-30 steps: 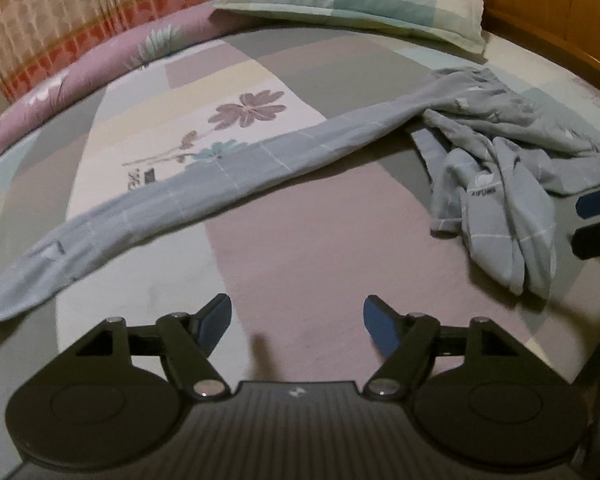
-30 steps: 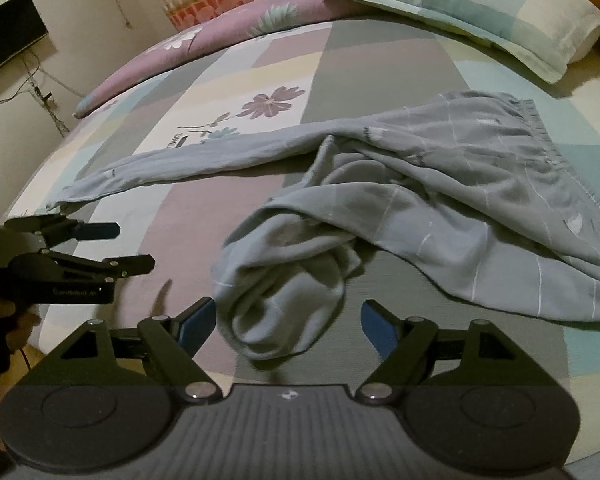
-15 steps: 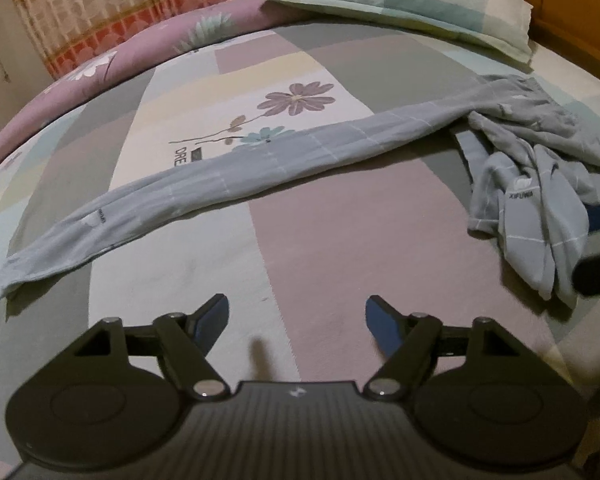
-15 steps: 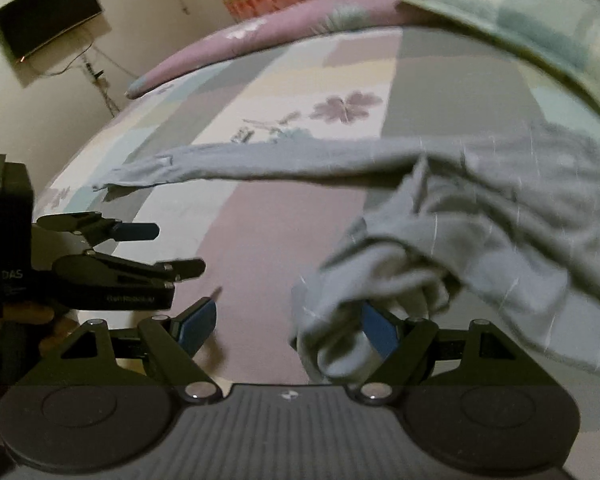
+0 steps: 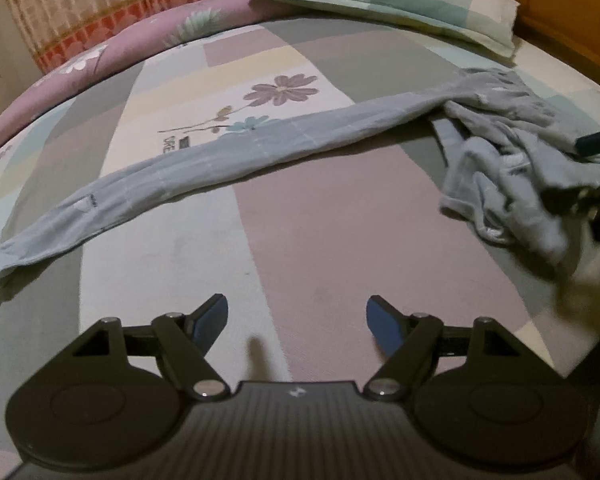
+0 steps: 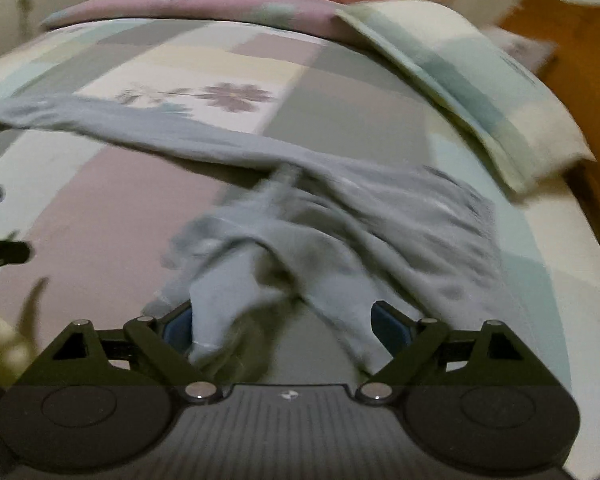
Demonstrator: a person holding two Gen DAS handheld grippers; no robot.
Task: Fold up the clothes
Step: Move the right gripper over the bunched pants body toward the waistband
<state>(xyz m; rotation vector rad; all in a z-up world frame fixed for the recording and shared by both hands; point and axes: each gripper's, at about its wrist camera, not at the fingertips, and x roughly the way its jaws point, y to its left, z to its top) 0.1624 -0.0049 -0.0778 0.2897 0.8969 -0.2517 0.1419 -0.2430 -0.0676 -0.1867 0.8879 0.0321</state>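
Right gripper point(image 6: 278, 328), jaws apart, straddles the grey trousers' point(image 6: 340, 240) bunched leg at lower centre: pinch the hem alone; left gripper point(image 5: 296, 322) hovers, jaws apart

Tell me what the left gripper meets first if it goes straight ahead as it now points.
Probably bare bedsheet first; the left gripper is open over it. Farther along lies the stretched leg of the grey pants, though depth is unclear.

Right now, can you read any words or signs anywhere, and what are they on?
"ORE": dark print on the bed sheet beside the flower stem, partly hidden by the trousers.
Small tag on the trouser leg: too small to read.
Small white logo on the left gripper: a mark, no letters.
The right wrist view is too blurred to read anything.
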